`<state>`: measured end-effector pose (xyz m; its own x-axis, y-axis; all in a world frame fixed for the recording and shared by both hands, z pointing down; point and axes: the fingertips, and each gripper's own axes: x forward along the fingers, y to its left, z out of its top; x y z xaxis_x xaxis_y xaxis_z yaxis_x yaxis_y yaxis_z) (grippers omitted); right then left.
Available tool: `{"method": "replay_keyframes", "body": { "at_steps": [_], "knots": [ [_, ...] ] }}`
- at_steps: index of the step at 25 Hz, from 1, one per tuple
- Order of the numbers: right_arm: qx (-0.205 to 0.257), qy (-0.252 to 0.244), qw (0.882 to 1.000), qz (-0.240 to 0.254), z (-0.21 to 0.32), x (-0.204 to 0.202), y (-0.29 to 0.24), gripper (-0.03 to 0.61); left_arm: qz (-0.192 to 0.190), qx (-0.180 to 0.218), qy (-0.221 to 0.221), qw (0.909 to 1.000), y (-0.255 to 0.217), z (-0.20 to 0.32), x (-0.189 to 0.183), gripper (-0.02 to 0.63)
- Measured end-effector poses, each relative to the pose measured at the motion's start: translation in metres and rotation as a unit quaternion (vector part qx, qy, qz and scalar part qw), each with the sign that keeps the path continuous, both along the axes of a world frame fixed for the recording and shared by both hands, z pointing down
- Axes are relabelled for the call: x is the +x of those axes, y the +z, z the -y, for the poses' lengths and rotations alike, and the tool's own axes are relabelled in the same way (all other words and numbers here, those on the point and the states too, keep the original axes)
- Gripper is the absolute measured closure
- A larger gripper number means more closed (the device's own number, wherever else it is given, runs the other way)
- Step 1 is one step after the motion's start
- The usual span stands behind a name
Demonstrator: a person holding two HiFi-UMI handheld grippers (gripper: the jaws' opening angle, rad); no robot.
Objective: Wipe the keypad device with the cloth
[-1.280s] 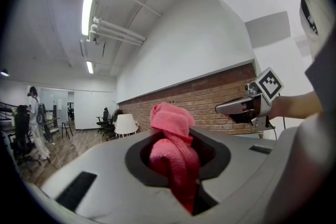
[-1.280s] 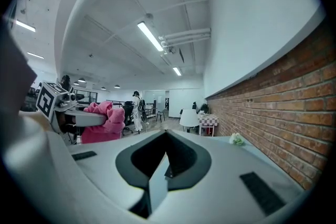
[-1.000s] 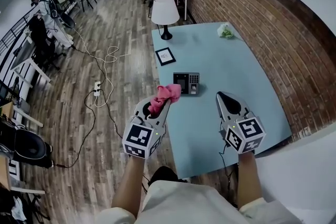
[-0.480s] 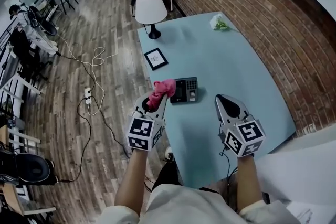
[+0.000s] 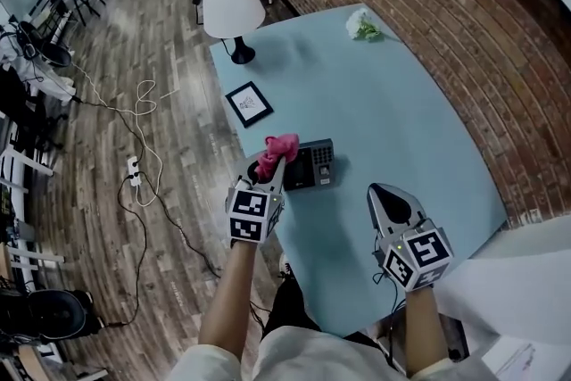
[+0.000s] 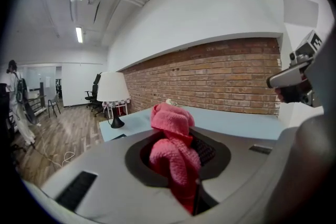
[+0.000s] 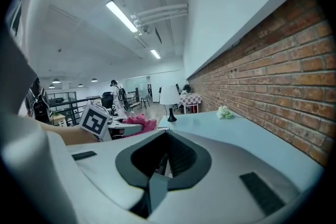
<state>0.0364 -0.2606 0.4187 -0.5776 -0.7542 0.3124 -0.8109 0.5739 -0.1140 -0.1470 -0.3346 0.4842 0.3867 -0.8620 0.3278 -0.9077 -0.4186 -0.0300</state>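
The keypad device (image 5: 314,165), black with a grey keypad, lies flat near the left edge of the light blue table (image 5: 393,111). My left gripper (image 5: 273,169) is shut on the pink cloth (image 5: 279,146), which bunches up above the jaws just at the device's left end. In the left gripper view the cloth (image 6: 171,140) fills the space between the jaws and hides the device. My right gripper (image 5: 386,192) hovers over the table's near right part, shut with nothing in it. The right gripper view shows its jaws (image 7: 161,163) together and the cloth (image 7: 142,124) off to the left.
A white-shaded lamp (image 5: 230,6) stands at the table's far left corner. A small framed picture (image 5: 250,103) lies between the lamp and the device. White flowers (image 5: 361,24) sit by the brick wall (image 5: 464,22). Cables (image 5: 147,156) trail across the wooden floor on the left.
My left gripper has carried the cloth forward and right until it sits at the device's left end. The right gripper has barely moved. The head view has shifted.
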Motion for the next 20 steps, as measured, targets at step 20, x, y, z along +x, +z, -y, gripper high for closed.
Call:
{"method": "replay_keyframes", "body": {
  "at_steps": [20],
  "knots": [
    [-0.053, 0.02, 0.998, -0.012, 0.02, -0.006, 0.047, 0.561, 0.07, -0.074, 0.039, 0.994, 0.097, 0.026, 0.004, 0.524]
  ]
}}
